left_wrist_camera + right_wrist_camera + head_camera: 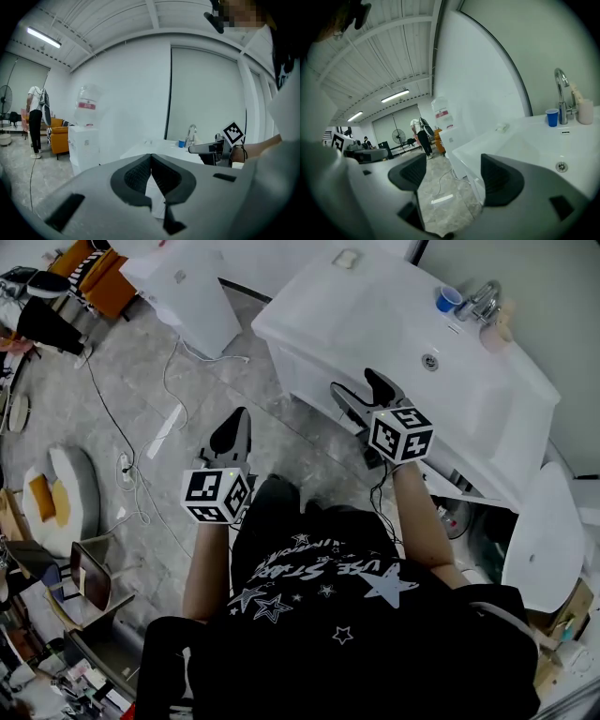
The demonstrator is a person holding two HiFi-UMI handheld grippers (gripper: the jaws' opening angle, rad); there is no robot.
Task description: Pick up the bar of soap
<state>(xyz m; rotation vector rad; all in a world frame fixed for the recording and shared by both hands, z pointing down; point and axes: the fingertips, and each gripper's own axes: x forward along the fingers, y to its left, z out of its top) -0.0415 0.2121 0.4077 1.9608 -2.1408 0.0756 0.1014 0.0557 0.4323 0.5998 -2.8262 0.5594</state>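
The bar of soap (347, 257) is a small pale block on the far left corner of the white sink counter (309, 296); the right gripper view shows the soap (502, 126) beyond the basin. My right gripper (359, 385) hovers at the counter's front edge, short of the soap, jaws open and empty (454, 173). My left gripper (232, 432) is over the floor left of the sink, its pads pressed together with nothing between them (151, 157).
On the counter stand a faucet (483, 298), a blue cup (448, 298) and a beige container (497, 329), with the drain (429, 360) in the basin. A white cabinet (183, 287) stands to the left. Cables (131, 465) trail over the floor.
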